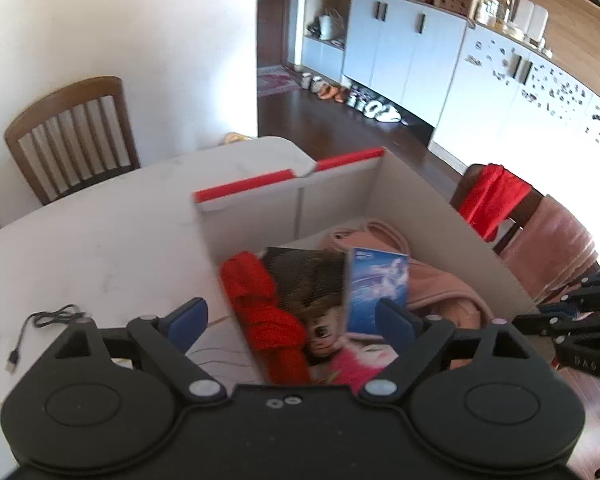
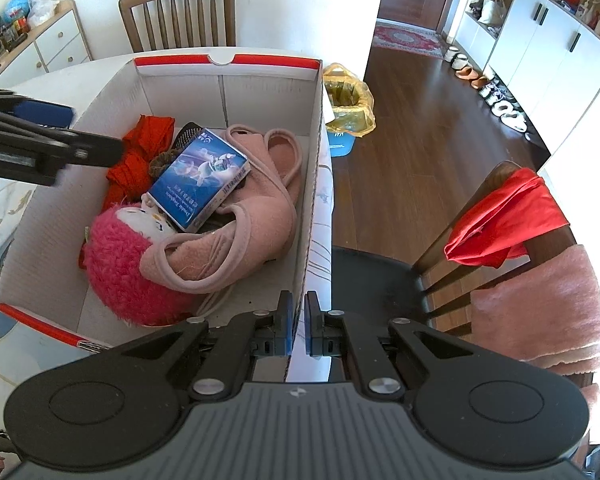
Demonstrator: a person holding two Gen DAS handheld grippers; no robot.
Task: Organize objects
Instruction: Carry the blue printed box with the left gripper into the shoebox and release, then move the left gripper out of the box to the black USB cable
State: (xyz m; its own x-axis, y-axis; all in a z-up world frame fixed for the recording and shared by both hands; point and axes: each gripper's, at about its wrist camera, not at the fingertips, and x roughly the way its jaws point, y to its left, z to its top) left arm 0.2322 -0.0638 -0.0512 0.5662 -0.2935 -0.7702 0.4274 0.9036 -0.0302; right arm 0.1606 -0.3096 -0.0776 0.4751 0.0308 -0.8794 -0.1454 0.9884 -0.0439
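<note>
Two grippers are at work over one white box. The right gripper (image 2: pixel 299 320) is clamped on the box wall (image 2: pixel 306 216), its blue pads (image 2: pixel 287 330) pressed to either side of the cardboard near the corner closest to the camera. The left gripper (image 1: pixel 290 320) hangs above the opposite side of the box with its jaws spread wide and nothing between the pads; in the right wrist view it (image 2: pixel 66 136) reaches in from the left edge, above the red cloth.

Inside the box (image 1: pixel 440 216) lie five things, piled together: one blue carton (image 2: pixel 199 178) on top, tilted, resting on one pink garment (image 2: pixel 252 216); one pink plush toy (image 2: pixel 120 268) in the near corner, touching the garment; one bunched red cloth (image 2: pixel 134 164) against the left wall; and one dark item (image 1: pixel 308 276) partly under the carton, too hidden to name.

The box stands on one white table (image 1: pixel 100 232). One black cable (image 1: pixel 40 328) lies on the table left of the box. Two wooden chairs show: one (image 2: pixel 178 12) beyond the table, one (image 2: pixel 500 216) at right with a red cloth and a pink towel over its back.
</note>
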